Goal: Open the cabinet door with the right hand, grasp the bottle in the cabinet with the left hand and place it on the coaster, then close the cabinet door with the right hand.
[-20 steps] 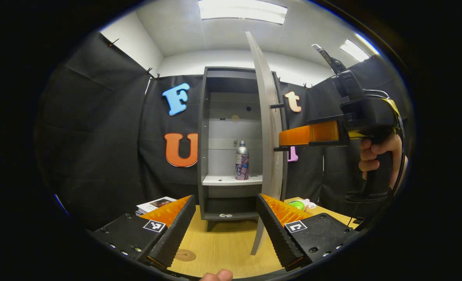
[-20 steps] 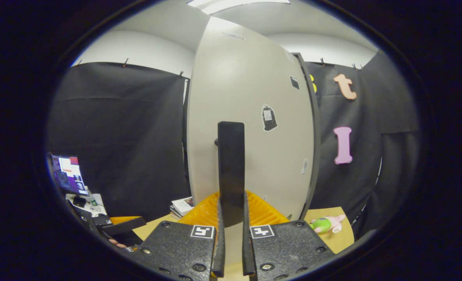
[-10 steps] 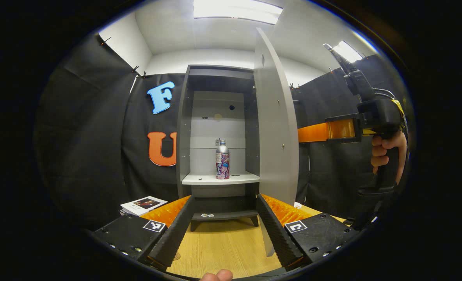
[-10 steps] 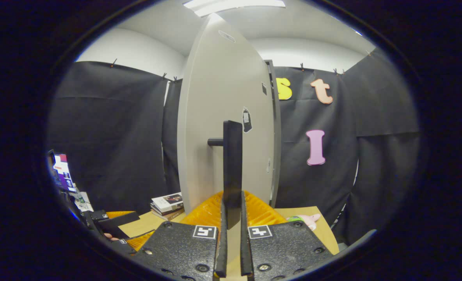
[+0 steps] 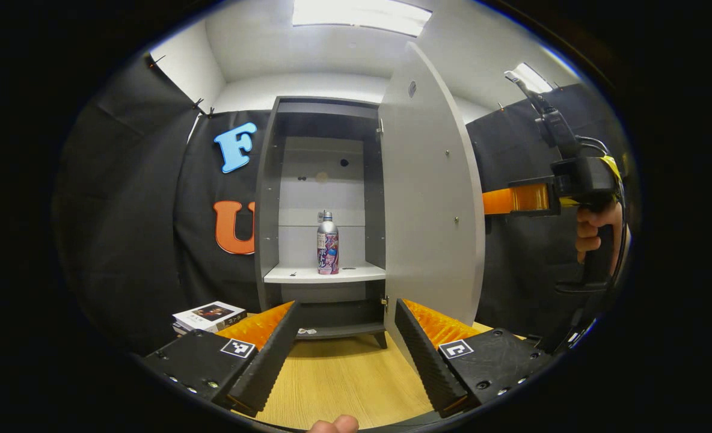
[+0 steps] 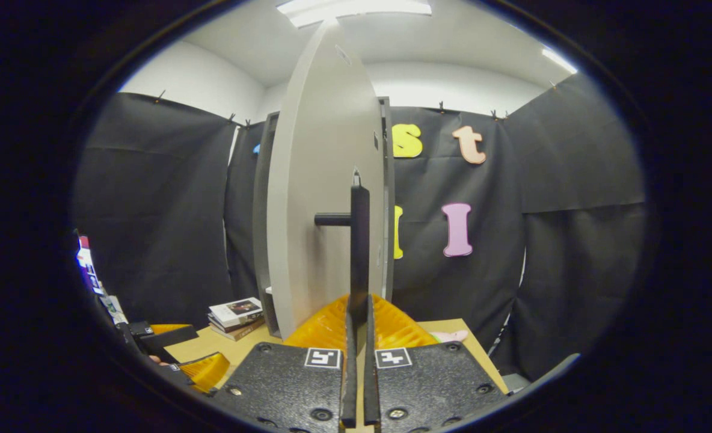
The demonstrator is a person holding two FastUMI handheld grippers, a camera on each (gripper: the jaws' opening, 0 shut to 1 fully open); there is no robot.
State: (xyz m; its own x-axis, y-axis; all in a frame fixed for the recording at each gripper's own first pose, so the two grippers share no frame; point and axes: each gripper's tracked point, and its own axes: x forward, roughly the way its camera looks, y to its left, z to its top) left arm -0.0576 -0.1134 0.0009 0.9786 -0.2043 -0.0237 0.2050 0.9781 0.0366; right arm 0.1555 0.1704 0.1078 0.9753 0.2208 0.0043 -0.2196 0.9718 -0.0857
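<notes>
Gripping the black bar handle [image 6: 359, 252] of the pale grey cabinet door [image 5: 431, 198], right gripper [image 6: 359, 361] clamped.
Left gripper [image 5: 347, 343], fingers wide apart, faces the silver printed bottle [image 5: 327, 243] inside the cabinet.

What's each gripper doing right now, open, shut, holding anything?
Left gripper: open, holding nothing, facing the bottle on the cabinet shelf.
Right gripper: shut on the door handle, door swung open.

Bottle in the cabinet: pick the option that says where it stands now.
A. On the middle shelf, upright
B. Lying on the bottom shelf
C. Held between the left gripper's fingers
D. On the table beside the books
A: the bottle stands upright on the pale middle shelf of the open cabinet, apart from the open left gripper.
</notes>
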